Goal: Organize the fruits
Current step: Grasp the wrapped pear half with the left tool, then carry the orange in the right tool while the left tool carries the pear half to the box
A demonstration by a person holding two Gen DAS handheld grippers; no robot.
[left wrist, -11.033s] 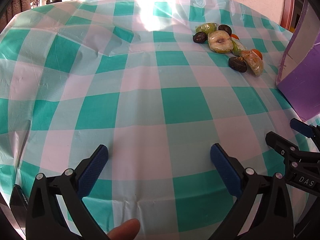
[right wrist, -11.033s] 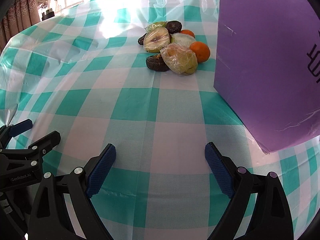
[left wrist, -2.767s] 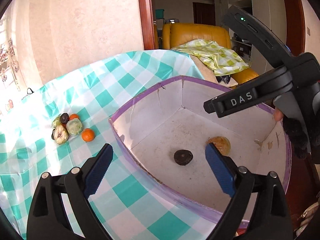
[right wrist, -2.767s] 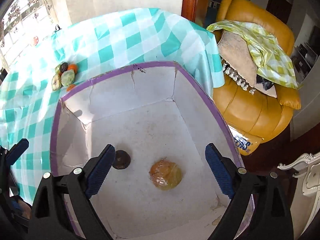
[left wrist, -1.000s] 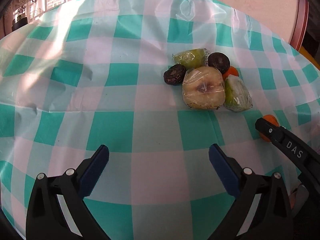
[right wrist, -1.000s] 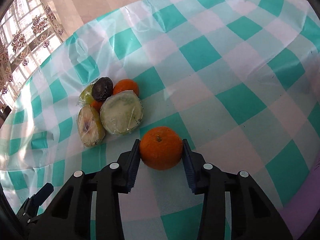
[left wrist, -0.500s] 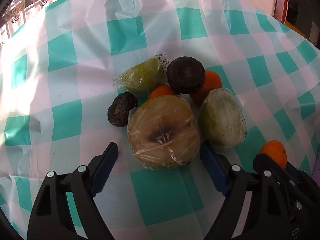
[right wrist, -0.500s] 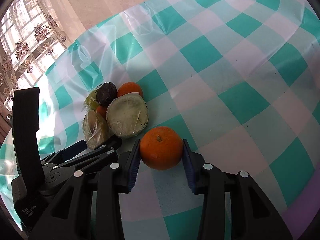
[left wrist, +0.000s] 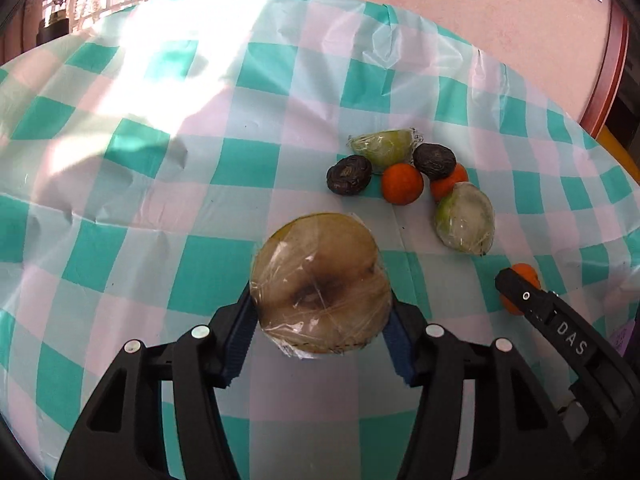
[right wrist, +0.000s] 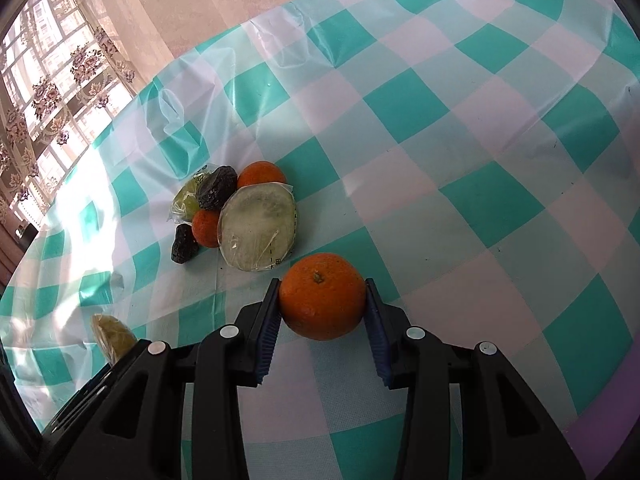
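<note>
- Left wrist view: the left gripper (left wrist: 320, 316) is closed on the plastic-wrapped, brown-centred halved fruit (left wrist: 320, 282), held flat face up between the blue pads, lifted off the teal-and-white checked tablecloth (left wrist: 160, 200). The remaining fruit cluster (left wrist: 412, 184) lies ahead and to the right.
- Right wrist view: the right gripper (right wrist: 322, 312) is clamped on the round orange (right wrist: 322, 296); the cluster is seen ahead-left, nearer this tool. No container is visible in either view.

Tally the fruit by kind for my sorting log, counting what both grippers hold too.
Oranges: 3
Dark wrinkled fruits: 2
Plastic-wrapped cut fruits: 3
Total: 8
</note>
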